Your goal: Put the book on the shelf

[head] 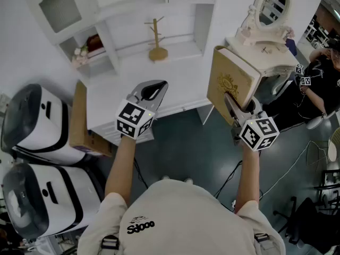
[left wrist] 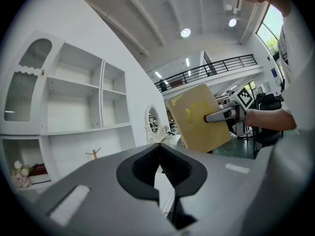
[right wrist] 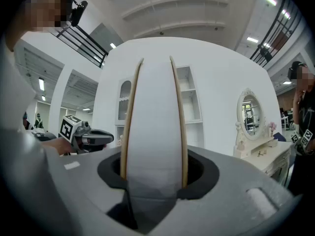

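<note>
A thick tan book point(head: 229, 78) with a gold emblem on its cover is held upright in the air, right of the white shelf unit point(head: 178, 49). My right gripper point(head: 228, 99) is shut on the book's lower edge. In the right gripper view its white page edge point(right wrist: 153, 112) fills the gap between the jaws. My left gripper point(head: 158, 85) is shut on nothing and hovers in front of the shelf's desk top. In the left gripper view the jaw tips point(left wrist: 159, 145) meet, with the book point(left wrist: 197, 117) and the right gripper point(left wrist: 217, 115) beyond them.
A wooden mug tree point(head: 156, 40) stands on the shelf's desk surface, and flowers point(head: 81, 56) sit in a left cubby. To the right is a white vanity with an oval mirror point(head: 272, 7). A cardboard box point(head: 79, 122) and white appliances point(head: 33, 122) are at the left. A person point(head: 325, 73) stands far right.
</note>
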The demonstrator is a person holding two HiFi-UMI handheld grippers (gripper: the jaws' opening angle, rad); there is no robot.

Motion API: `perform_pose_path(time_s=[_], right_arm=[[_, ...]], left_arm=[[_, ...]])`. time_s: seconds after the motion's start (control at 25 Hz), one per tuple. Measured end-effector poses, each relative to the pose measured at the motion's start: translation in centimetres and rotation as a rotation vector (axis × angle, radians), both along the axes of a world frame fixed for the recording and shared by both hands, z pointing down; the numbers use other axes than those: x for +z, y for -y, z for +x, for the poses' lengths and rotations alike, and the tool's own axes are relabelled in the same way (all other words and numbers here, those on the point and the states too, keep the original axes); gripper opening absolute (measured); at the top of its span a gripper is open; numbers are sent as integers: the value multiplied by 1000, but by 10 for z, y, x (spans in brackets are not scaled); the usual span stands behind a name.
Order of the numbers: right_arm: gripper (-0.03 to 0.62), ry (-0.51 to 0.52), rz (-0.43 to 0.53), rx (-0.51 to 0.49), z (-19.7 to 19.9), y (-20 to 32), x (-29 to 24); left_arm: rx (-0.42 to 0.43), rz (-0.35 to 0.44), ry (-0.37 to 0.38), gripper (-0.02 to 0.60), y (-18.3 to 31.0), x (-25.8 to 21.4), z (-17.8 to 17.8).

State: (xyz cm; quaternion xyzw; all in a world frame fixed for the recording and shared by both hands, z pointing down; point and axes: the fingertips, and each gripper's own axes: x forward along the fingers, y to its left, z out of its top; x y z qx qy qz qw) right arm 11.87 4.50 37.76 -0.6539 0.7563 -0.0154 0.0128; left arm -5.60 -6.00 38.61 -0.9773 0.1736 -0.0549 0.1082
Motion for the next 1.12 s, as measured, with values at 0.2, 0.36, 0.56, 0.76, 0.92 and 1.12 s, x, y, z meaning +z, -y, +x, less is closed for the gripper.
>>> perform_pose_path(time_s=[0.2, 0.36, 0.56, 0.76, 0.92, 1.12], right_arm=[[212, 0, -4, -4, 1, -1, 1], [212, 12, -2, -2, 6, -7, 3], [213, 20, 9, -8, 12, -12, 4], [213, 30, 6, -19, 22, -18, 7], [213, 35, 4, -26, 37, -25, 11], [213, 35, 3, -38, 59, -31, 14]], left_arm=[[-4, 3, 0, 17, 0, -1, 1], [-5, -4, -2, 18, -2, -1, 3], [2, -12, 7, 18, -6, 2, 12], [-1, -22, 20, 18, -11, 6, 24], [-1, -34, 24, 18, -16, 10, 43], [-11, -33, 22, 18, -23, 12, 67]])
